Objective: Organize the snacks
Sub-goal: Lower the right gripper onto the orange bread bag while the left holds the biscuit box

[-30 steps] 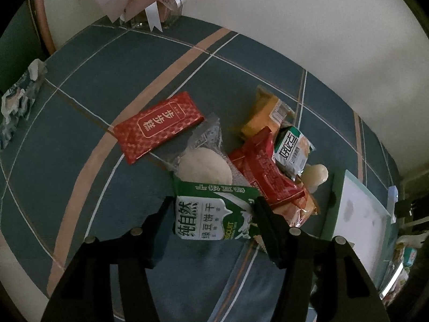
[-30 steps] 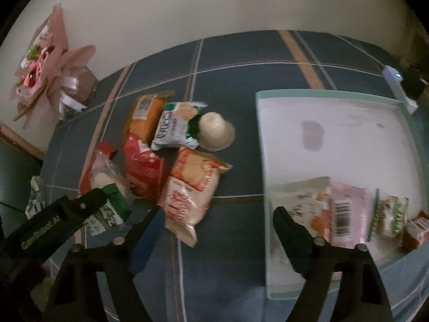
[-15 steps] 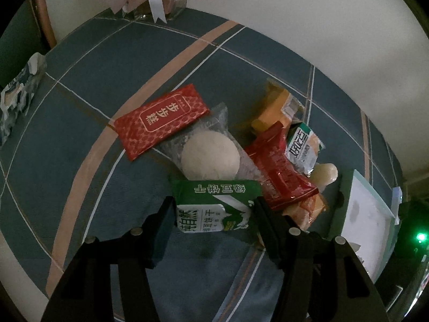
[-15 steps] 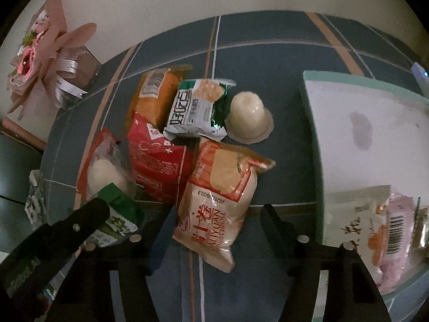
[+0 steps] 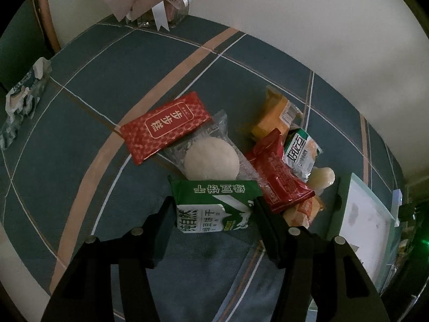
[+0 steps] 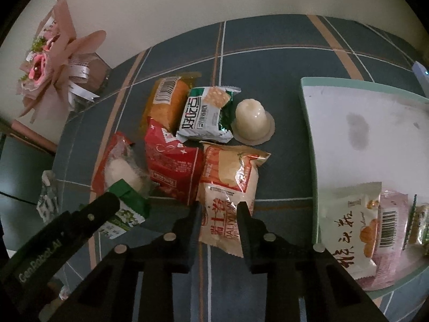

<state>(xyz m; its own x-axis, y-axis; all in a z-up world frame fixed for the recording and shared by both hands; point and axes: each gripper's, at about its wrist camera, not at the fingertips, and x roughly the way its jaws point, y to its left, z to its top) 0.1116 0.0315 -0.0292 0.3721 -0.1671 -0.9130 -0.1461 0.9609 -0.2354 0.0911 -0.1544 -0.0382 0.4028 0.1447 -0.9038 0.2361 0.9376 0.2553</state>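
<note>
My left gripper (image 5: 211,209) is shut on a green and white biscuit pack (image 5: 214,205), held just above the cloth; it also shows in the right wrist view (image 6: 126,209). My right gripper (image 6: 218,209) has its fingers closed in on the near end of an orange and white Daliyuan bread bag (image 6: 230,185) lying on the cloth. Beyond lie a red pack (image 6: 171,166), a green cracker pack (image 6: 206,112), an orange cake pack (image 6: 166,102), a jelly cup (image 6: 253,123), a round white bun in clear wrap (image 5: 211,158) and a red patterned pack (image 5: 166,126).
A white tray with a green rim (image 6: 308,134) at the right holds several snack packs (image 6: 375,220). A pink flower bouquet (image 6: 53,56) stands at the back left by the wall. A dark patterned packet (image 5: 21,102) lies at the far left.
My right gripper moved left from the tray to the pile and narrowed its fingers around the bread bag. My left gripper keeps holding the biscuit pack, nearly still.
</note>
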